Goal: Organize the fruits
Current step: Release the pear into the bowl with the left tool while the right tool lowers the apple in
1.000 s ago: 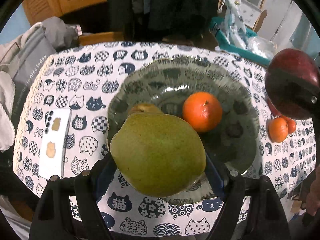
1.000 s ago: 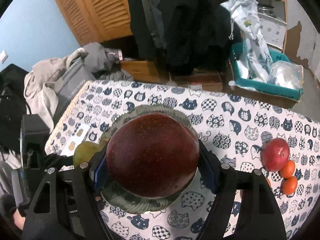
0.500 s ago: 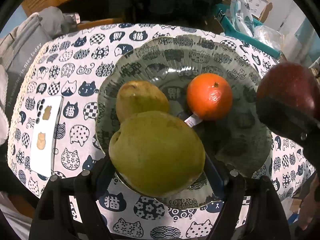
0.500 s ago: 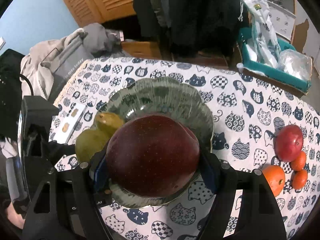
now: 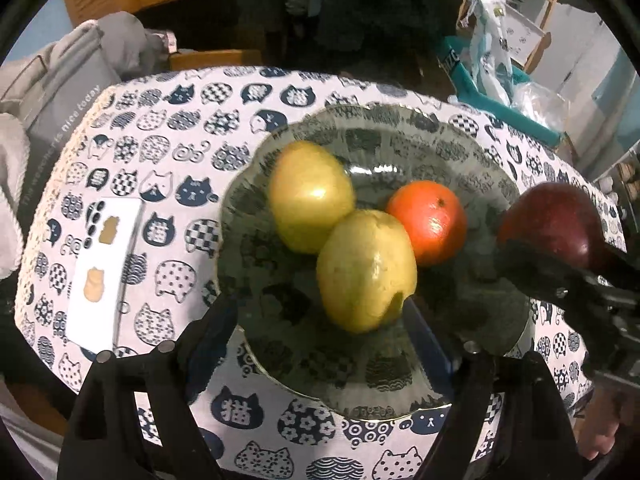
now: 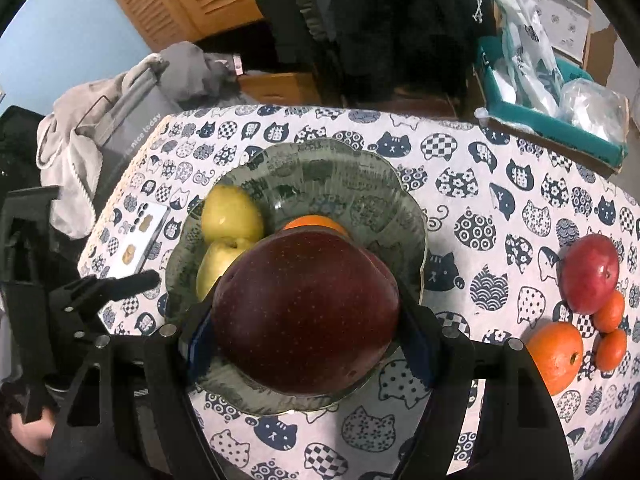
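Observation:
A dark glass plate [image 5: 400, 128] holds two yellow-green pears, one near [image 5: 366, 270] and one far [image 5: 310, 194], and an orange [image 5: 428, 222]. My left gripper [image 5: 324, 324] is open just behind the near pear, which rests on the plate. My right gripper [image 6: 306, 330] is shut on a dark red apple [image 6: 306, 312] above the plate's [image 6: 332, 164] near right part; the apple also shows in the left wrist view [image 5: 550, 226]. On the cloth to the right lie a red apple [image 6: 588, 274], an orange [image 6: 554, 354] and two small tangerines [image 6: 610, 312].
A cat-print tablecloth [image 6: 480, 168] covers the table. A white card [image 5: 102, 276] lies left of the plate. Grey clothes [image 6: 120, 120] hang off the left edge. A teal crate with plastic bags [image 6: 560, 112] stands behind the table.
My left gripper has opened and let the pear down onto the plate beside the other pear, then drawn back. My right gripper with the apple has moved closer over the plate.

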